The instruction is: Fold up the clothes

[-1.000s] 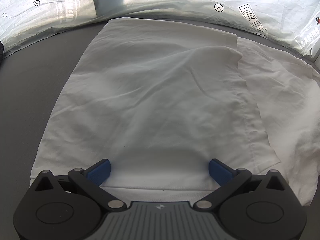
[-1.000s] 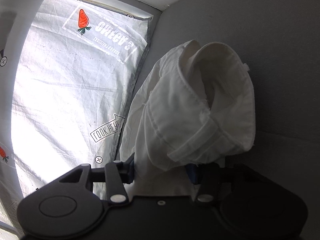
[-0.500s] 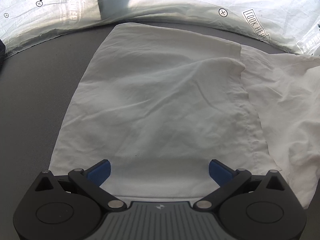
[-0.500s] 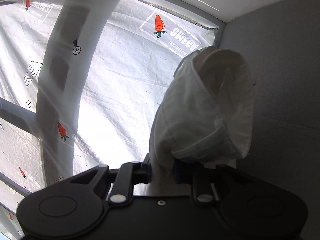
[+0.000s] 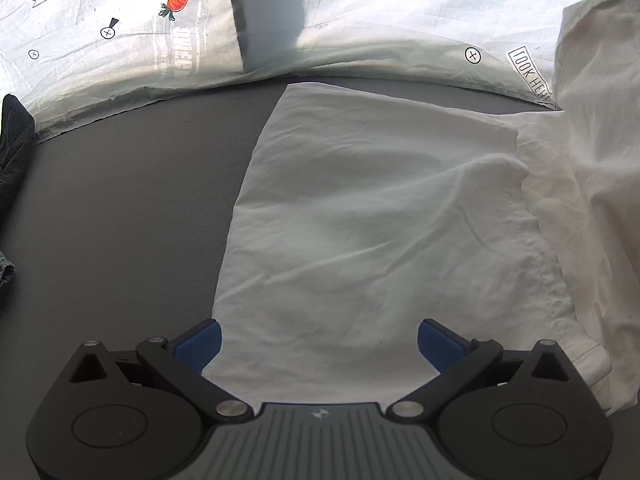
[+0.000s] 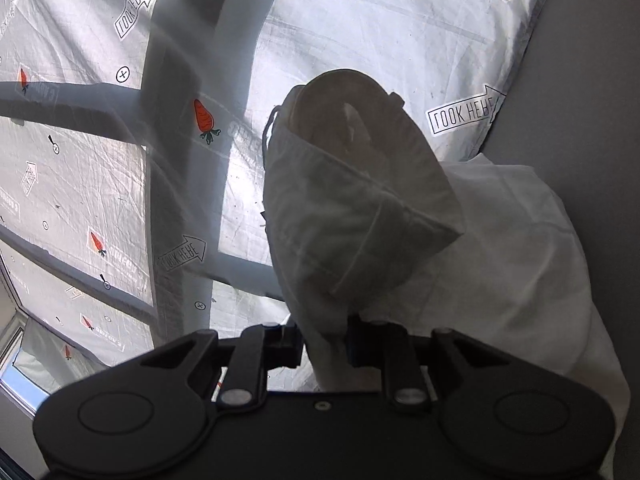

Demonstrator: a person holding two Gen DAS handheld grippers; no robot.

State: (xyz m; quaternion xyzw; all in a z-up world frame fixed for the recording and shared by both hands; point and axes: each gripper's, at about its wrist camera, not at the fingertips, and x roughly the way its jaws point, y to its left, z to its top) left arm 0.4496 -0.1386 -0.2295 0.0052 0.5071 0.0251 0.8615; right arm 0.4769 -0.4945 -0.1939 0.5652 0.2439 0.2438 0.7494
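A white garment [image 5: 380, 220] lies partly folded on the dark grey table [image 5: 120, 220]. My left gripper [image 5: 318, 340] is open, its blue pads spread over the garment's near edge, holding nothing. My right gripper [image 6: 324, 344] is shut on a bunched end of the same white garment [image 6: 352, 216], lifted off the table so the hemmed fabric hangs in a loop in front of the camera. That raised part shows at the right edge of the left wrist view [image 5: 600, 120].
A white printed sheet with carrots and "LOOK HERE" arrows [image 5: 180, 32] hangs along the table's far edge and fills the right wrist background [image 6: 100, 140]. Dark clothing [image 5: 10, 152] lies at the table's far left.
My right gripper has lifted and swung the held garment end up and over, away from the table. My left gripper has shifted left, so the garment sits more to the right.
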